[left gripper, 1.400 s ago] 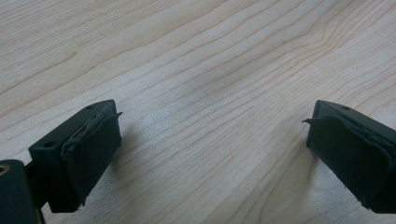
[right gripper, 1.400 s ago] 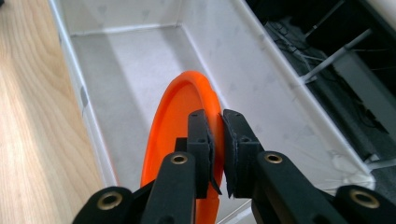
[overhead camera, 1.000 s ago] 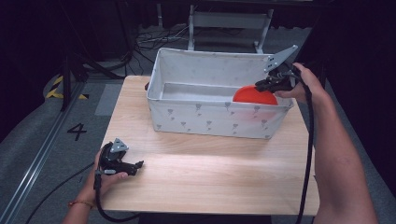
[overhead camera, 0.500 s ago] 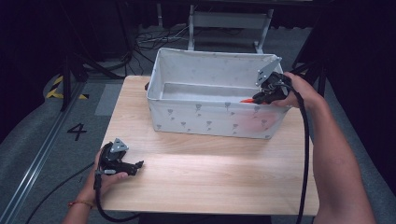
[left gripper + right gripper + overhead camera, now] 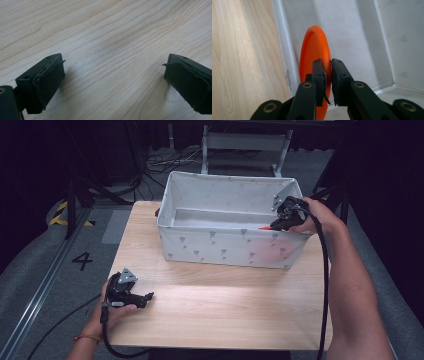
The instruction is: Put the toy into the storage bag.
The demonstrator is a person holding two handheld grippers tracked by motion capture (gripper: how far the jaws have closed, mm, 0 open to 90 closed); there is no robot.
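Note:
An orange plate (image 5: 314, 53) stands on edge inside a white fabric bin (image 5: 225, 251), close against the bin's near wall. My right gripper (image 5: 327, 65) is shut on the plate's rim. In the high view that gripper (image 5: 276, 224) reaches over the bin's right end, and just a sliver of the plate (image 5: 265, 227) shows above the wall. My left gripper (image 5: 146, 297) rests on the wooden table (image 5: 215, 310) at the front left. Its jaws are open with bare wood between them (image 5: 113, 75).
The bin takes up the far half of the table. Its floor and far wall (image 5: 362, 37) are bare in the right gripper view. A cable (image 5: 325, 285) trails from the right gripper along the forearm. Dark floor and a metal frame (image 5: 245, 142) lie beyond the table.
The right gripper has lowered the orange plate into the bin, so most of it is now hidden behind the near wall. The left gripper has stayed put.

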